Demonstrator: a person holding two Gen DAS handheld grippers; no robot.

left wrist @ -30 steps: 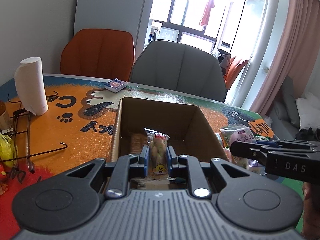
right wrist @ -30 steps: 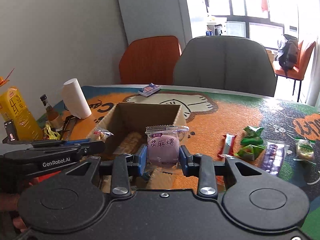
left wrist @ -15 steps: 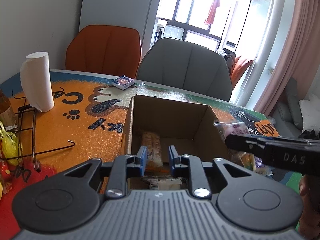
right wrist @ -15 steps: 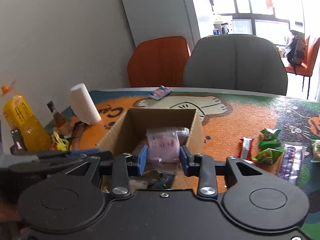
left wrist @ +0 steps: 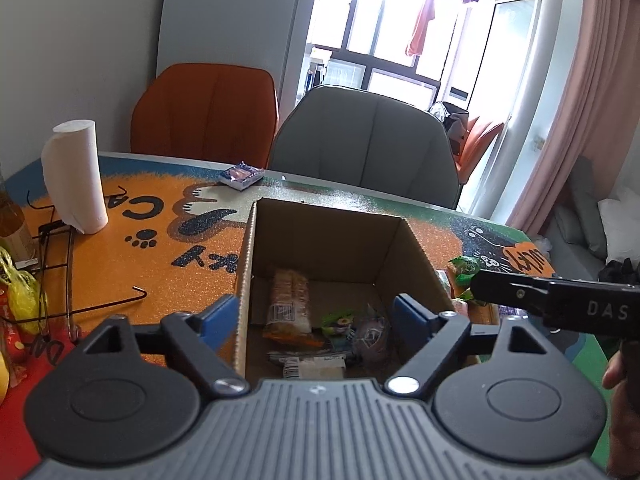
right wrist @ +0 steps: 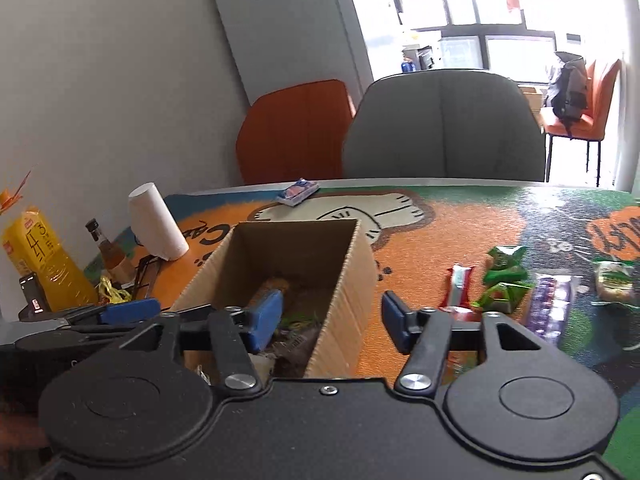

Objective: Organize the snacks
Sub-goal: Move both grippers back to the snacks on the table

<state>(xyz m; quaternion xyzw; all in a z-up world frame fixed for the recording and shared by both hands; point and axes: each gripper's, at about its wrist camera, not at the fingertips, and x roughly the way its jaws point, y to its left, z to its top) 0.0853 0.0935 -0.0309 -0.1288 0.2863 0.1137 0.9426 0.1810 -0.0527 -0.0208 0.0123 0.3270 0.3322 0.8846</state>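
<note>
Both packets that I was pinching a second ago are now lying inside the cardboard box [left wrist: 320,240]; neither is between my fingers any longer. My left gripper [left wrist: 316,314] is spreading wide and carrying nothing, its blue pads [left wrist: 219,314] straddling the box's left wall, one outside and one over the interior. My right gripper [right wrist: 328,318] is likewise gaping and bare, its left pad hanging over the box [right wrist: 348,280] interior and its right pad outside the right wall, over the orange mat.

Looking down from the left wrist view, I am seeing a long orange-and-clear biscuit pack [left wrist: 289,300] lying along the box floor, a small green-printed packet [left wrist: 338,320] beside it, the pale purple mochi packet [left wrist: 372,332] at the right, and a white barcoded wrapper [left wrist: 314,364] nearest me.

Out on the table [right wrist: 440,240], right of the box, more snacks are waiting: a red bar [right wrist: 456,284], two green packets [right wrist: 504,276], a purple pack [right wrist: 548,308] and a green-and-white one [right wrist: 612,280] at the far edge. A small blue packet [left wrist: 241,174] is sitting near the far rim by the chairs. A paper towel roll [left wrist: 76,176] is standing upright at the left, well apart from the box.
</note>
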